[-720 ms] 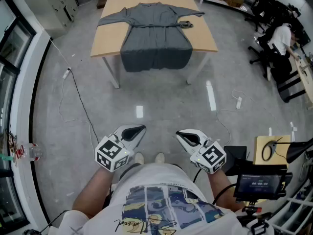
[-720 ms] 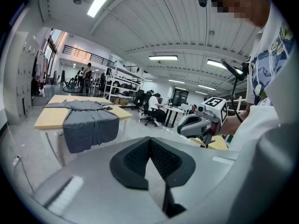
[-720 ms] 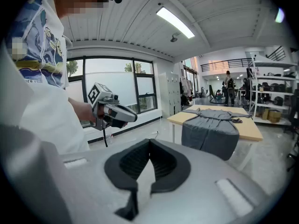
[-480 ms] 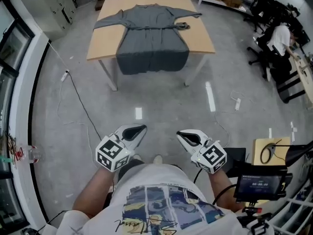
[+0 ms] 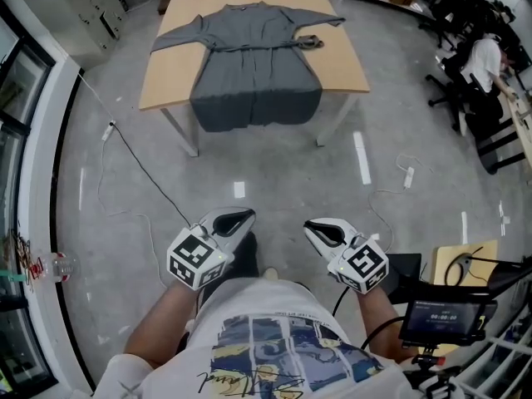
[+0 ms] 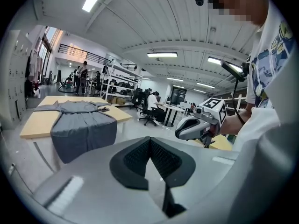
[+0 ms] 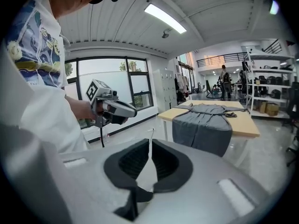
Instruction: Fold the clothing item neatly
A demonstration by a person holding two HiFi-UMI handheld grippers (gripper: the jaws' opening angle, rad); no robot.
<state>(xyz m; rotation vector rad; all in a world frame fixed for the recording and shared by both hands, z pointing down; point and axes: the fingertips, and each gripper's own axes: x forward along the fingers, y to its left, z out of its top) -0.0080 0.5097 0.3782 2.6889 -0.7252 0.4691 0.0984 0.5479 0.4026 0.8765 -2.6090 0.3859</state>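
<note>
A grey dress lies spread on the tabletop, hem hanging over the near edge. Well apart from it, left tongs and right tongs are both closed, empty.

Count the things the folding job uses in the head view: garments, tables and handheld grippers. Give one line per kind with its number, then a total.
Grey garment, spread flat on the table: 1
Wooden table: 1
Grippers: 2 (left gripper, right gripper, both shut and empty)
Total: 4
</note>
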